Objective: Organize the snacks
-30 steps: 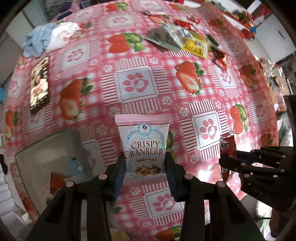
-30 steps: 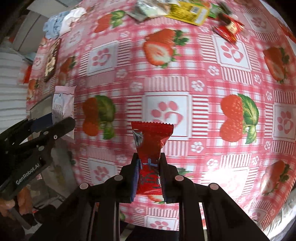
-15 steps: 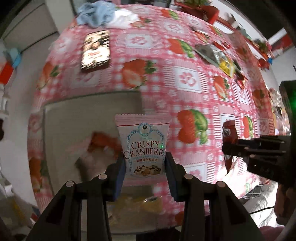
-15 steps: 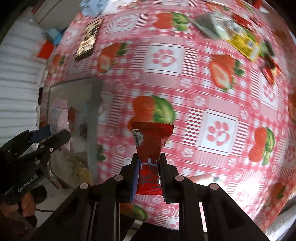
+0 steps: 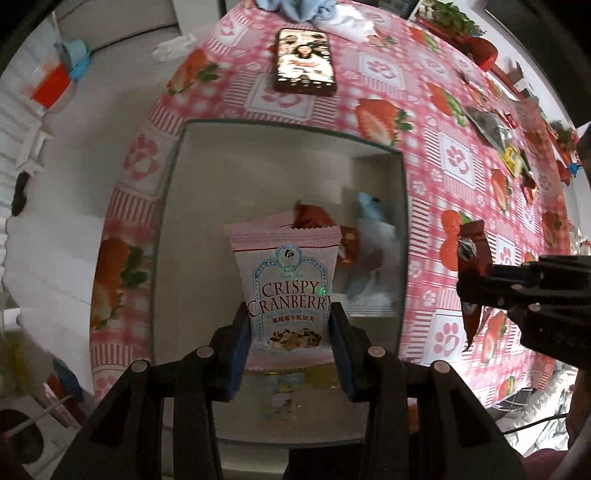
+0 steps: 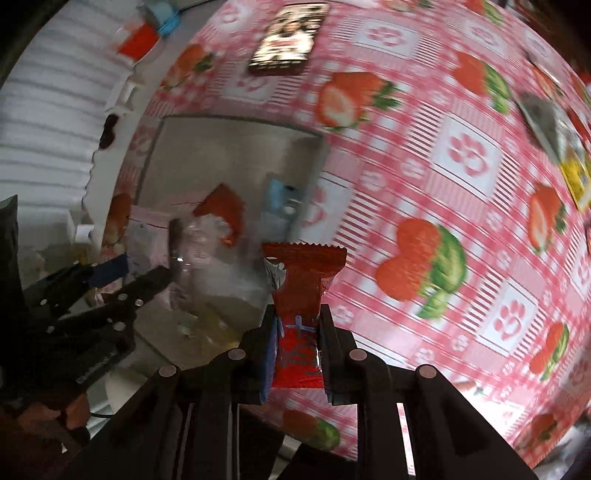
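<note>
My left gripper [image 5: 290, 326] is shut on a pink and white "Crispy Cranberry" packet [image 5: 286, 280] and hangs over a clear plastic box [image 5: 173, 206] at the table's edge. Inside the box lie a red wrapper [image 5: 312, 216] and a pale blue packet [image 5: 371, 210]. My right gripper [image 6: 297, 325] is shut on a red snack wrapper [image 6: 301, 277], beside the box's right wall above the tablecloth. In the left wrist view it shows at the right [image 5: 476, 280] with the red wrapper [image 5: 471, 243]. The left gripper [image 6: 129, 275] appears at the left in the right wrist view.
A phone [image 5: 304, 61] with a lit screen lies beyond the box on the strawberry-pattern tablecloth [image 5: 458, 162]. More snack packets [image 5: 491, 127] lie far right on the table. A blue cloth [image 5: 284, 7] sits at the far edge. White floor lies left of the table.
Both grippers have swept across the table toward the clear box, each rolling as it went. The left one now hangs over the box; the right one has come beside it. Both grips are unchanged.
</note>
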`<control>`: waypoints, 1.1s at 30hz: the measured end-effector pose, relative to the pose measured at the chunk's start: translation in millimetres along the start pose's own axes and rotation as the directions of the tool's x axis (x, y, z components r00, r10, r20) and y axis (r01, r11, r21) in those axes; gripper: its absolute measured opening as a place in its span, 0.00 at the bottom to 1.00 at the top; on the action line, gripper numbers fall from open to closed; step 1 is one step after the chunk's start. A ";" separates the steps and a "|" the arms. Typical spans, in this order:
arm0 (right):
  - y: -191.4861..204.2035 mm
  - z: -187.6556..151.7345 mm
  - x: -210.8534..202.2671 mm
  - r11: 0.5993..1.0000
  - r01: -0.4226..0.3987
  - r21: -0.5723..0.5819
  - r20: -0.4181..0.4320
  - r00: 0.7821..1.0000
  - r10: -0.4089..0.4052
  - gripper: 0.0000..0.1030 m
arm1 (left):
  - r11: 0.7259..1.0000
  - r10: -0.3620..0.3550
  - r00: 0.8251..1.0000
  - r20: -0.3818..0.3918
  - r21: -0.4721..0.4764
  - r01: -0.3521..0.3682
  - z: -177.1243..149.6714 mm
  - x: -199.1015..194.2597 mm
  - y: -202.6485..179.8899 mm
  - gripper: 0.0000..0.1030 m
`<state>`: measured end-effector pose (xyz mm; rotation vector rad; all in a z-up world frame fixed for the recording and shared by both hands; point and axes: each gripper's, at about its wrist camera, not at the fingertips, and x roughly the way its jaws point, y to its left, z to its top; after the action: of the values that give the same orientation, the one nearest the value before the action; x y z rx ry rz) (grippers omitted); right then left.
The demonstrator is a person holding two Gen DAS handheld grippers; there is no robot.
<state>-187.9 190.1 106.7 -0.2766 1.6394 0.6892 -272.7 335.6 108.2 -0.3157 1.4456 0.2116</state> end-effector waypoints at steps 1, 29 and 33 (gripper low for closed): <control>4.2 1.0 0.7 1.000 0.000 -0.008 -0.001 1.000 0.000 0.21 | 1.000 0.000 1.000 0.000 -0.003 0.000 -0.5 0.1 1.8 0.43; 53.3 22.8 30.5 0.997 0.046 -0.058 -0.045 0.998 -0.049 0.82 | 0.998 0.058 0.998 -0.013 -0.007 -0.058 -5.7 8.9 7.0 0.88; 42.9 14.3 22.1 0.997 0.065 -0.041 -0.021 0.998 -0.066 1.00 | 0.998 0.067 0.998 0.006 0.010 -0.067 -7.7 3.7 3.4 0.88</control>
<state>-204.0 236.7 96.8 -0.3674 1.6315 0.6721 -280.6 336.0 103.6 -0.2580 1.4520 0.2588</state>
